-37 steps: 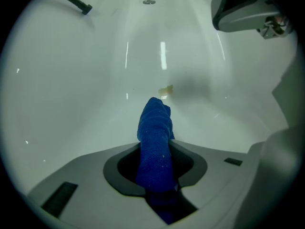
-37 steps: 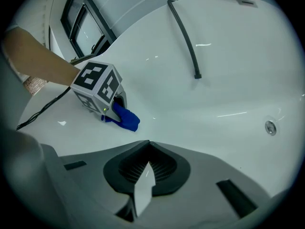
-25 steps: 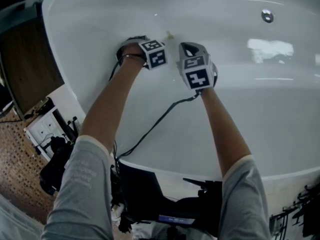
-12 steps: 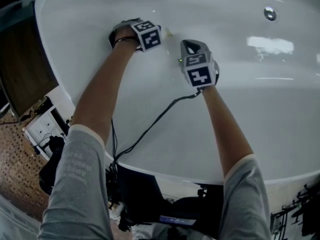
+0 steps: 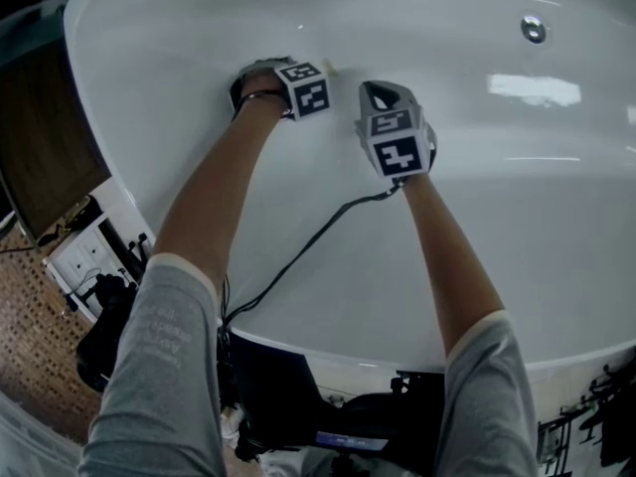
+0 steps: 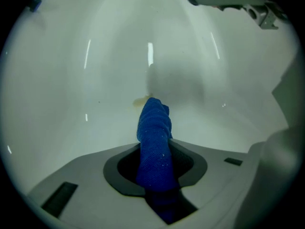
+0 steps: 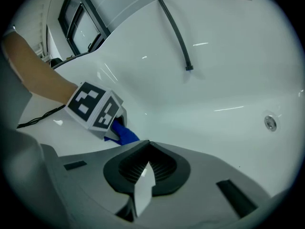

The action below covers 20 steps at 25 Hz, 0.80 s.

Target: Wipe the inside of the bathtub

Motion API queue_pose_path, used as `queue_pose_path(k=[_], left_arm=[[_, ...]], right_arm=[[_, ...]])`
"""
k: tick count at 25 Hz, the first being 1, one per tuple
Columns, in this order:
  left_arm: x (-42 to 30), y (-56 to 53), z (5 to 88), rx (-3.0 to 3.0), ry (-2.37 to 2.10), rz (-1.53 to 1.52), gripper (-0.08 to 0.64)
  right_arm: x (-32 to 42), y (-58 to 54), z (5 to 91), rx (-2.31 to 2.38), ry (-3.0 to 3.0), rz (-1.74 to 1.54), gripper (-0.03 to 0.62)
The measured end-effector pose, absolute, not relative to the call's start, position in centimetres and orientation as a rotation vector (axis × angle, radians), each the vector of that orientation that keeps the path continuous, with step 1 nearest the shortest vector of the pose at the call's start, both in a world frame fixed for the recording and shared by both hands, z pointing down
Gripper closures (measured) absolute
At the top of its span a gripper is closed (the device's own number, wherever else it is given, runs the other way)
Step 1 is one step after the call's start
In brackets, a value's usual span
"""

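Wiping in progress, judged early. Left claw (image 6: 153, 144) clamped on blue cloth (image 6: 153, 123), cloth tip against bathtub (image 5: 517, 167) wall at a yellowish smear (image 6: 141, 100) not yet cleared. Right claw (image 7: 143, 173) pinched shut on what looks like a thin white slip (image 7: 142, 190), idle alongside. Glossy white basin otherwise, drain (image 5: 534, 30) well apart. Tiled floor (image 5: 30, 296) and dark cabinet (image 5: 40, 137) beyond the rim.

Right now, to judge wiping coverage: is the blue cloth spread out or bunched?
Bunched: the blue cloth stands as a narrow roll clamped in the left hand-held gripper, tip toward the bathtub wall.
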State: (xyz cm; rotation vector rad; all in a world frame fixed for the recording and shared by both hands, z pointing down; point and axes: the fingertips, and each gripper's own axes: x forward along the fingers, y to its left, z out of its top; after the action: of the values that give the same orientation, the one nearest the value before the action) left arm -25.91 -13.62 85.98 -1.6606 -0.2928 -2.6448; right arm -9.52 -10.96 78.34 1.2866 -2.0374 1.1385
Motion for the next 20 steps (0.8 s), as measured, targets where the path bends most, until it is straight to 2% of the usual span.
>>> queue_pose_path(k=[8, 20], left_arm=[[-25.0, -19.1, 88.0, -1.635, -0.149, -2.61, 0.434], [-24.5, -9.4, 91.1, -1.676, -0.414, -2.639, 0.434]], right_arm=[[-9.5, -10.2, 79.6, 1.263, -2.026, 1.121, 0.583], [-8.1, -10.2, 79.9, 1.288, -2.002, 1.107, 0.583]])
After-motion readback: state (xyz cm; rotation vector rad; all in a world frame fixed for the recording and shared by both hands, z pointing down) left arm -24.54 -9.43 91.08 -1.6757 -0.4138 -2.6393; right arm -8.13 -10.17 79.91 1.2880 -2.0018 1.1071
